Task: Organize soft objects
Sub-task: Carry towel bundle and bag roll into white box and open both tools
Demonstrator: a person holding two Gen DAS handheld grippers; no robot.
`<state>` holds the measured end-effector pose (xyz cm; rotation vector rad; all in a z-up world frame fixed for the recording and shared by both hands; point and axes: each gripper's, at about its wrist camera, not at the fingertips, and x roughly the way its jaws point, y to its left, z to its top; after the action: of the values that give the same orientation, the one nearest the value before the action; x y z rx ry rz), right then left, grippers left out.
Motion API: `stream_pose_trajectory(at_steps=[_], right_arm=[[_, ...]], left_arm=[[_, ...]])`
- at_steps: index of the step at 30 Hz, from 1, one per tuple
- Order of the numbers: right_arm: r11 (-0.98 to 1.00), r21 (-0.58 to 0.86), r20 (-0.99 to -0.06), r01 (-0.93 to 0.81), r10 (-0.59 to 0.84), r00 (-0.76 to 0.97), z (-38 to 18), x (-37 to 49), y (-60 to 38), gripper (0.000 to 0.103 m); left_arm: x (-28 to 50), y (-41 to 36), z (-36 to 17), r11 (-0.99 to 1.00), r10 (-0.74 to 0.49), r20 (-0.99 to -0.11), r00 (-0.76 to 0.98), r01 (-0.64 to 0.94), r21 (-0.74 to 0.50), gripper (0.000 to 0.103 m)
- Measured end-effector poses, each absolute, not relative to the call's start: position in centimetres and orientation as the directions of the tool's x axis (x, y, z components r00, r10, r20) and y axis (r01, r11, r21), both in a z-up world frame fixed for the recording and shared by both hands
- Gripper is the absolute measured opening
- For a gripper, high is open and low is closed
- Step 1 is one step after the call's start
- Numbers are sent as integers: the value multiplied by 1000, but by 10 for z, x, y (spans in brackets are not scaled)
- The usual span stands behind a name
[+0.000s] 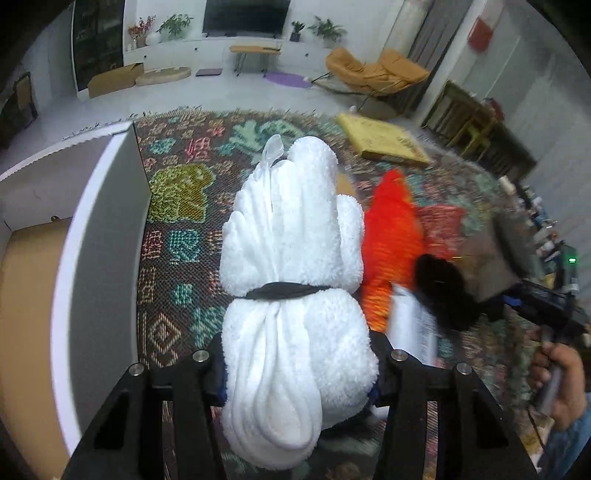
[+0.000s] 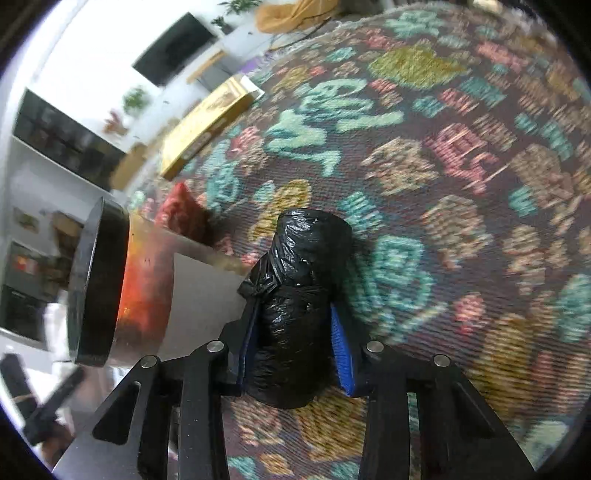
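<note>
left tool (image 1: 299, 373): clamped on white plush (image 1: 291, 266) (black band round its middle), above rug (image 1: 177, 236) | box (image 1: 99, 229) at 9 o'clock, orange plush (image 1: 391, 240) at 3 | right tool (image 2: 295, 354): clamped on black bag roll (image 2: 299, 295), over rug

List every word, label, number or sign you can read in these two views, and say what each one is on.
None can be read.
Yellow box: it has print, too small and blurred to read.
Red wall sign: no legible characters.
Rug: woven symbols, not readable text.
White towel, black bag roll: no labels visible.
</note>
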<state>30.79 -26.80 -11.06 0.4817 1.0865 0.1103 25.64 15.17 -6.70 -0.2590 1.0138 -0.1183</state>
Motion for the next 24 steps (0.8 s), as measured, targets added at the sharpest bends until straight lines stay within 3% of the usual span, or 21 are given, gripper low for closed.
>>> stream_pose_trajectory(at_steps=[6, 12, 18, 24], right_arm=[[955, 293, -757, 44, 203, 621, -36, 260, -268, 38], [918, 331, -711, -220, 396, 580, 15, 213, -174, 38], [744, 442, -636, -501, 654, 410, 40, 151, -17, 38], [610, 454, -610, -649, 744, 272, 52, 109, 92, 38]], left_arm=[[196, 177, -14, 947, -264, -753, 603, 13, -321, 51], [123, 236, 14, 975, -69, -743, 665, -112, -191, 51], [66, 300, 15, 960, 140, -746, 651, -275, -59, 51], [30, 337, 6, 931, 267, -741, 617, -363, 34, 51]])
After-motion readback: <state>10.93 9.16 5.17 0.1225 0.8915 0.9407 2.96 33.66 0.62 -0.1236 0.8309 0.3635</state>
